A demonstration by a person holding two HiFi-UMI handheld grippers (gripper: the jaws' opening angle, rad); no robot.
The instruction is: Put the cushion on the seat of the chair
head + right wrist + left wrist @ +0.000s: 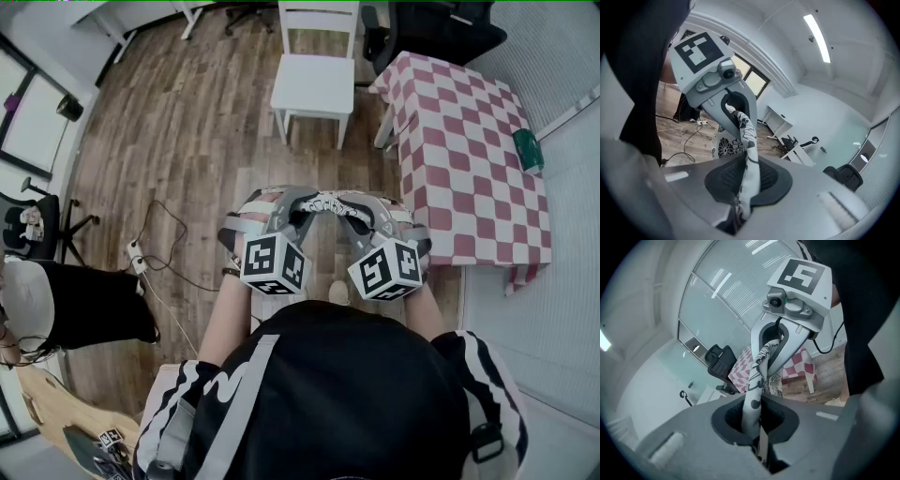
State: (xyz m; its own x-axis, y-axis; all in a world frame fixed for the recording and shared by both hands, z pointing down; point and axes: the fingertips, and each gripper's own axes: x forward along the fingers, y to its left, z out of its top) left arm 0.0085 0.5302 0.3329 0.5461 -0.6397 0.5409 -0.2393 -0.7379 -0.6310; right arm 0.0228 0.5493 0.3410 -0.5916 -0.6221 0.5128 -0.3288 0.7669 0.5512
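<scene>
The cushion (322, 202), white with a black flower print, is stretched between both grippers close in front of the person's chest. My left gripper (284, 208) is shut on one edge of it; the cloth (754, 394) runs out from between its pads. My right gripper (359, 210) is shut on the opposite edge, where the fabric (748, 159) is pinched the same way. Each gripper view shows the other gripper across the taut edge, with the cushion's body hanging below. The white chair (315, 82) stands further ahead on the wooden floor, its seat bare.
A table with a red-and-white checked cloth (469, 159) stands right of the chair, a green object (528, 150) at its far edge. A black office chair (441, 28) is behind it. Cables and a power strip (139, 255) lie on the floor at left.
</scene>
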